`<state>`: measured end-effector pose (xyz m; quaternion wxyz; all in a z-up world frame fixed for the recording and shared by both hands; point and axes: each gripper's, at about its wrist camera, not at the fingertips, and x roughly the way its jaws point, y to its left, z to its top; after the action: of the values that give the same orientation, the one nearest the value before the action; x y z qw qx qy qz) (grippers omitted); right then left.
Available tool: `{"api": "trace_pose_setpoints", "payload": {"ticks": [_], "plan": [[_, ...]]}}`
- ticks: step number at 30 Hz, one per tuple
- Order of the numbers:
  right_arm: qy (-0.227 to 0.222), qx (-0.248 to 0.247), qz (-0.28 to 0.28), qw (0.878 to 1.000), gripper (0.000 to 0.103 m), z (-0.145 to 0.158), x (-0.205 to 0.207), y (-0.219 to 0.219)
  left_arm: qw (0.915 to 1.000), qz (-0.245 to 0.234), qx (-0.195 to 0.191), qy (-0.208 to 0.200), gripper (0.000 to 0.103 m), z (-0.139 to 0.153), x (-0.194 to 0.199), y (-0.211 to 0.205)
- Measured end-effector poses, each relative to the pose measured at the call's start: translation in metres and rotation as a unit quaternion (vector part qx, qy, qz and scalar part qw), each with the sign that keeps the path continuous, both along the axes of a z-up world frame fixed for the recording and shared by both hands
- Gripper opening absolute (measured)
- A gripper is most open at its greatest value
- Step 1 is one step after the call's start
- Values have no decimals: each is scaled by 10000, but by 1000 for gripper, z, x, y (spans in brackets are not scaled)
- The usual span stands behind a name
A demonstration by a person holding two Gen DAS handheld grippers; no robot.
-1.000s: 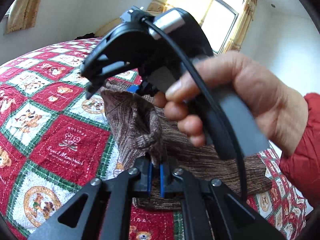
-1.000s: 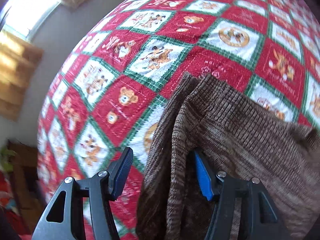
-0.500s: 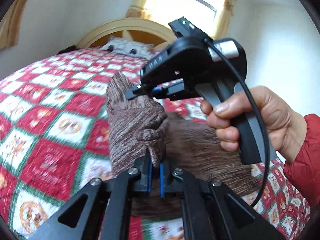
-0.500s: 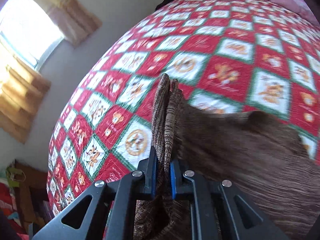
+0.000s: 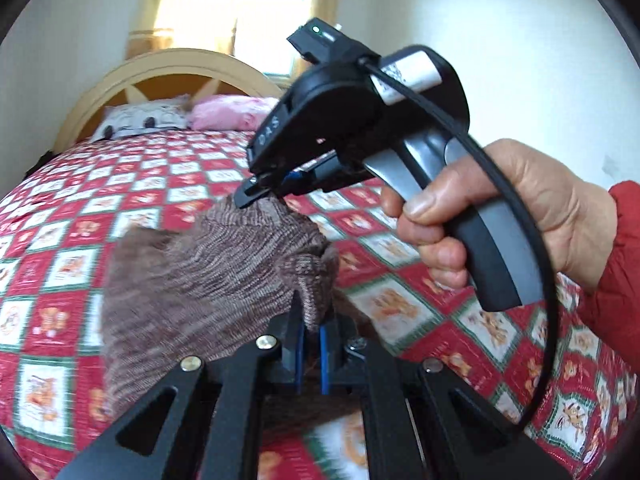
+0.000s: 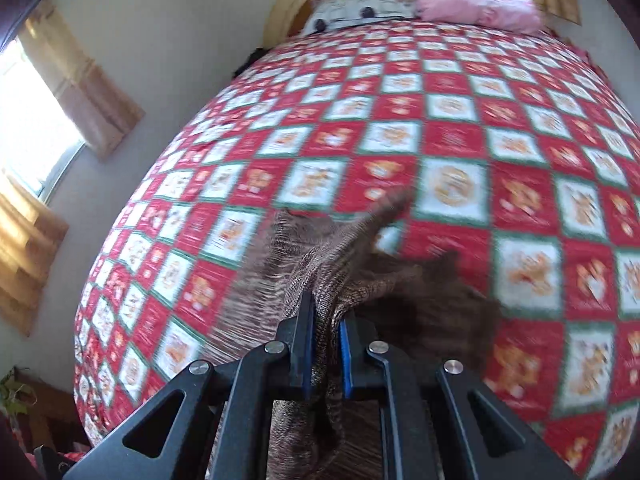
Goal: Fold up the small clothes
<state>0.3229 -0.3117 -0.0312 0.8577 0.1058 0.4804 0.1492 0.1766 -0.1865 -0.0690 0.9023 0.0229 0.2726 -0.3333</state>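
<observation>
I see first the bed, covered by a quilt (image 6: 452, 136) of red and white squares with green borders, which fills most of both views. At the far end, toward 12 o'clock in the right wrist view, stands a curved yellow headboard (image 5: 160, 68) with a white pillow (image 6: 360, 10) and, just beside it, a pink pillow (image 6: 480, 12). Curtains (image 6: 80, 84) hang by a bright window at 9 o'clock in that same view. The task's thing is a brown knitted garment (image 5: 208, 276); in the left wrist view it is in the centre and toward 8 o'clock, raised from the quilt and bunched, and its far part looks blurred. The left gripper (image 5: 311, 332) is at 6 o'clock in its own view, and its blue pads (image 5: 325, 344) are pressed close together on a fold of the knit. The right gripper (image 6: 325, 340) also has its fingers nearly together, pinching a thick bunch of the same garment, which goes from the pads up toward 12 o'clock and falls down under the frame. In the left wrist view I see this right gripper from the side at 1 o'clock, its tip touching the top edge of the garment, and the right hand (image 5: 512, 216) of the person, in a red sleeve (image 5: 616, 280), wraps around its handle.
</observation>
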Motion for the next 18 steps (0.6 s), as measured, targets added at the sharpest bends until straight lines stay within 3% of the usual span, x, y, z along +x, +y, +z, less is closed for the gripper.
{"api": "trace_pose_setpoints", "payload": {"ticks": [7, 10, 13, 16, 18], "plan": [[149, 54, -266, 9995, 10, -48, -23, -43, 9976, -236, 569, 328, 6, -29, -5, -30], [277, 27, -289, 9992, 10, -73, -27, -46, 9969, -180, 597, 477, 7, -28, -1, -28], [144, 241, -493, 9984, 12, -83, -30, -53, 9948, -172, 783, 621, 13, -30, -2, -30], [175, 513, -719, 9959, 17, -83, -33, -65, 9942, -324, 691, 753, 25, -27, -14, -15], [112, 457, -997, 9939, 22, -73, -46, -74, 9952, -424, 570, 675, 50, -19, -24, 5]]}}
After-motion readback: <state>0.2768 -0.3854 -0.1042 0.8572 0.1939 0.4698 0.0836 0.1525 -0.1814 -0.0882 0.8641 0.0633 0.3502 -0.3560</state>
